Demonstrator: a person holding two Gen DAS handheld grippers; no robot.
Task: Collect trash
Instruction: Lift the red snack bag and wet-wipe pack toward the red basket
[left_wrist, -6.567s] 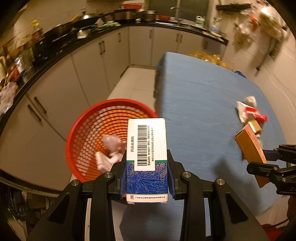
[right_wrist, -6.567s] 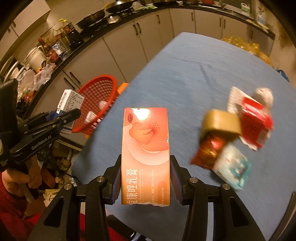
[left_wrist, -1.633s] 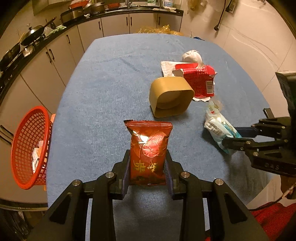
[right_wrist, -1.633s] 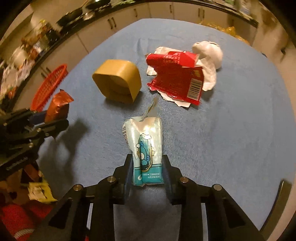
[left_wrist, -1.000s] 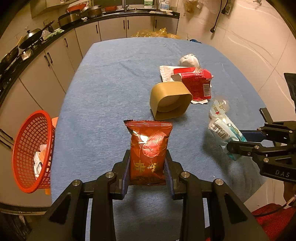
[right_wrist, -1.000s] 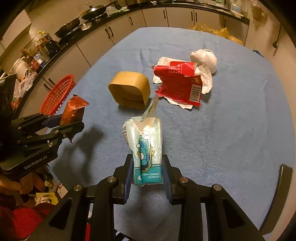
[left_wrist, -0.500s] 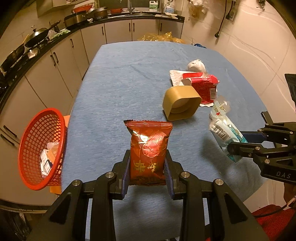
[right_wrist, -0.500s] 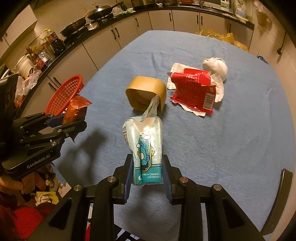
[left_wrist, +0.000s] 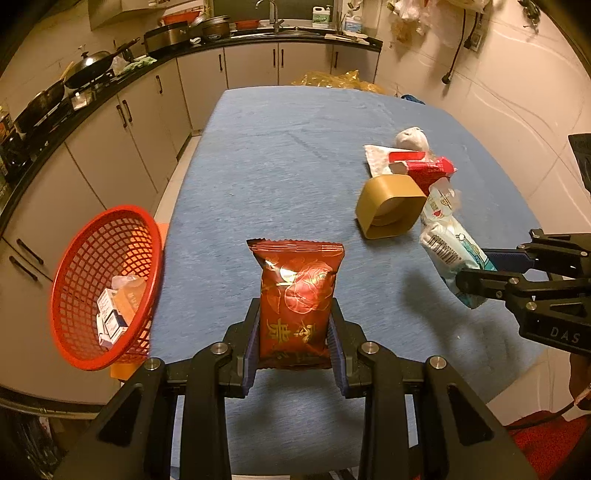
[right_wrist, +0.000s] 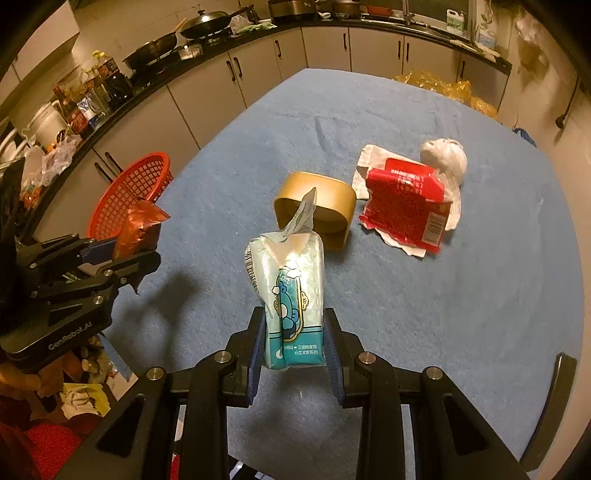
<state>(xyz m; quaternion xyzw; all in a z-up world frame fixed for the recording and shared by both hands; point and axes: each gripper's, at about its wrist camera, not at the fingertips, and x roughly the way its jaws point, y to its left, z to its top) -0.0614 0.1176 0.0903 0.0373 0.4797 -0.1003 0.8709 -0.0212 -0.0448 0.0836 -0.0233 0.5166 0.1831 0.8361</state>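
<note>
red snack bag (left_wrist: 297, 299) clamped between fingers (left_wrist: 335, 334)

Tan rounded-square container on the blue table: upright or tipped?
Tipped. The tan rounded-square container lies on its side on the blue table; its open mouth faces sideways toward the camera.

A blue-covered table (left_wrist: 295, 155) is flanked by pale cabinets (left_wrist: 122, 133) under a dark countertop (left_wrist: 55, 140), where woks (left_wrist: 88, 68) and pots (left_wrist: 173, 35) are set; a faucet (left_wrist: 271, 11) is seen beyond.
</note>
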